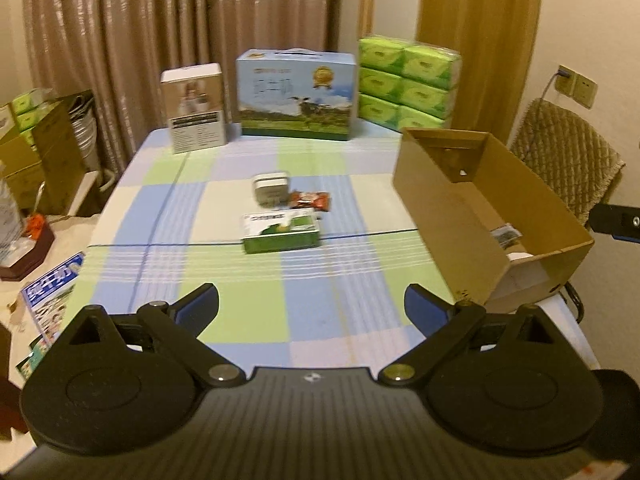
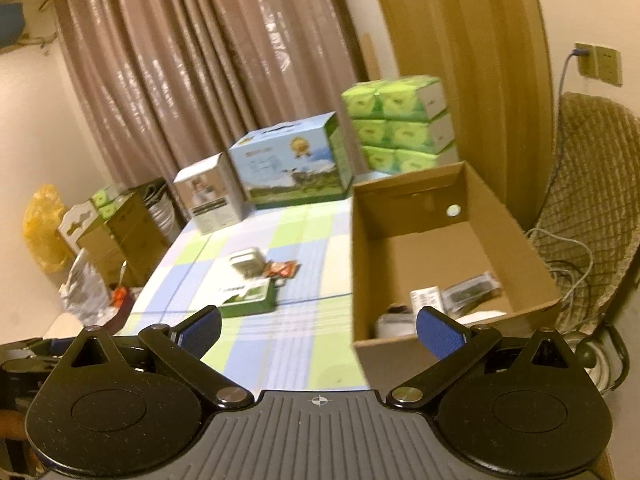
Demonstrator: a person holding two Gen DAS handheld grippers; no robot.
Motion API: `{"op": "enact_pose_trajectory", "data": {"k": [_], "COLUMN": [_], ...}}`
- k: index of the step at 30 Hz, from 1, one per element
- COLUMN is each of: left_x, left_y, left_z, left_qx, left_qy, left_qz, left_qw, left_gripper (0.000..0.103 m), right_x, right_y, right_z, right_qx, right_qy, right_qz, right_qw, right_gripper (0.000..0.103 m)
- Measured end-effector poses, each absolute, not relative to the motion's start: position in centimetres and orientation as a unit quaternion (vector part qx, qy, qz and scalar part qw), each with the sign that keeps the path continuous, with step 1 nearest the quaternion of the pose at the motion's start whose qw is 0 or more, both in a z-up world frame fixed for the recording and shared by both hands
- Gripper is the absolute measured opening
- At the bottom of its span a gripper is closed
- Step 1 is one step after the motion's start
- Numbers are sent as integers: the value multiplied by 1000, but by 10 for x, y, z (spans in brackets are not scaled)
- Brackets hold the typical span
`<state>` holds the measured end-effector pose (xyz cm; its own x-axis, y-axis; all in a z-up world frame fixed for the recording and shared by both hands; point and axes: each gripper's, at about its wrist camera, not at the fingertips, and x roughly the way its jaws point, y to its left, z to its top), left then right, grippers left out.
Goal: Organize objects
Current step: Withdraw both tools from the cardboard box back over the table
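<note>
Only the right wrist view looks down into the cardboard box, where small packets lie. Both tongs, left gripper and right gripper, gape wide, holding nothing. Mid-table, well apart from the box, sit the green carton, white case and red snack packet.

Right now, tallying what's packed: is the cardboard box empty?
No, the cardboard box already holds a few small packets on its floor.
</note>
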<state>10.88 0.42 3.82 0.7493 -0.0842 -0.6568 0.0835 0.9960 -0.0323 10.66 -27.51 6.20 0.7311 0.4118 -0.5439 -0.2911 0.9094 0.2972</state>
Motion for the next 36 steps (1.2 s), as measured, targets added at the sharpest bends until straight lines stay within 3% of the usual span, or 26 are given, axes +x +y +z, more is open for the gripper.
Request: {"op": "enact_pose_trajectory", "data": {"k": [36], "left_x": [114], "left_y": [53], "left_z": [20], "left_qx": [-12], "left_qy": [362], "left_qz": [-22], "left_qw": [932], "left_gripper": [98], "right_x": [113], "right_y": [-217], "right_z": [38], "right_qx": [46], "right_qy": [336], "right_qz": [231], "right_qw": [912], "right_gripper": [101]}}
